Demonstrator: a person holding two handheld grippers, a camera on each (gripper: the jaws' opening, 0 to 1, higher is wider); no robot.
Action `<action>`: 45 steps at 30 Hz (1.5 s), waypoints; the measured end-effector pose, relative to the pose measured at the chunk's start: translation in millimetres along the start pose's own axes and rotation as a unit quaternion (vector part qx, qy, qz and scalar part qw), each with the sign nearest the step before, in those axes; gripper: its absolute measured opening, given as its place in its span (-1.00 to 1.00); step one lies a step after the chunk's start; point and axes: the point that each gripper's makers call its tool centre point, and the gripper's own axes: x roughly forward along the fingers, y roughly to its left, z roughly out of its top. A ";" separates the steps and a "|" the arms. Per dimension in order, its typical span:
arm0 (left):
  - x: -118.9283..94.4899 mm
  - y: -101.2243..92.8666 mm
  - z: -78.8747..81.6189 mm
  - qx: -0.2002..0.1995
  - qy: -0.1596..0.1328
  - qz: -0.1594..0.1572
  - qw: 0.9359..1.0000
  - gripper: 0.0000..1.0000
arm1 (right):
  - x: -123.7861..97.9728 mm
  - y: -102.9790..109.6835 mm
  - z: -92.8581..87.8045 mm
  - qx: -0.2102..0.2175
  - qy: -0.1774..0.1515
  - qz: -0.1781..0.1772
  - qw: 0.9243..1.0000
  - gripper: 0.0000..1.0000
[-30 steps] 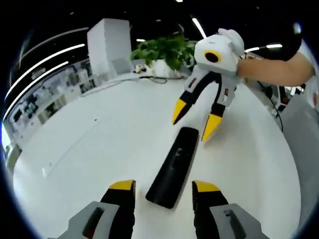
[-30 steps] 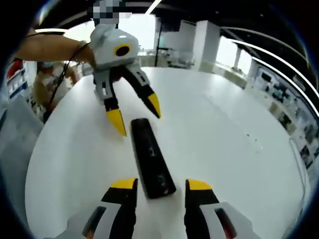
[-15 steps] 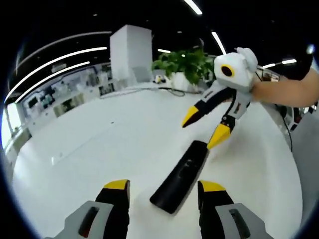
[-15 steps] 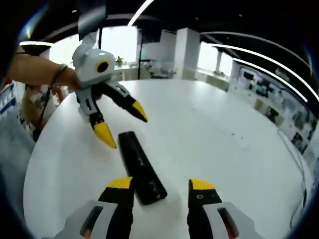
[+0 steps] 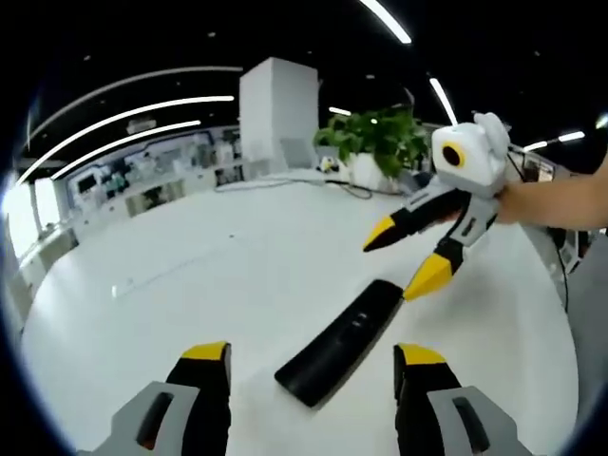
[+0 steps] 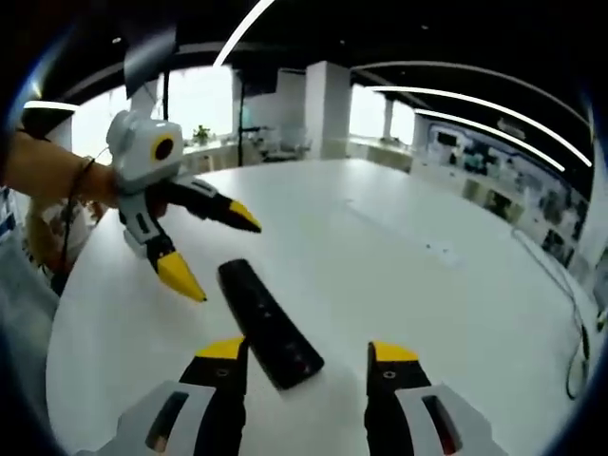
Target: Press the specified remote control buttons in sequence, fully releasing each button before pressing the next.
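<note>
The black remote control [image 5: 339, 344] lay flat on the white table [image 5: 190, 275], between my two grippers and touching neither of them. My left gripper [image 5: 313, 366] hung above its near end with the jaws wide apart and nothing held, and my right gripper [image 6: 308, 356] was the same above the other end, open and empty. In the left gripper view, the right gripper's yellow tips hovered just beside the far end of the remote control, one tip lower than the other, and I could not tell if it touched. The risk I saw was this: the remote control lay loose on a smooth top, so a press with one tip off the centre of a button could push it sideways or turn it, and the next button would then be missed. A wide open jaw could also catch two buttons at once. If I came down before the last button had fully risen, the sequence would be spoiled. I could read no brand and no writing; the buttons showed as small dark bumps.
</note>
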 end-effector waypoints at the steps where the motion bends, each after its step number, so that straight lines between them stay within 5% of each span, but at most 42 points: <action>1: -0.7 0.5 0.4 -0.006 -0.004 0.003 1.000 0.48 | -0.8 1.7 0.7 0.005 -0.005 -0.004 1.000 -0.03; 6: -3.8 -0.9 0.4 -0.014 -0.011 0.017 1.000 0.61 | -4.0 2.9 0.2 0.013 -0.013 -0.019 1.000 0.07; 45: -52.1 -30.3 -18.4 -0.055 -0.032 0.057 0.996 0.59 | -52.5 33.7 -15.8 0.049 -0.007 -0.067 0.996 0.02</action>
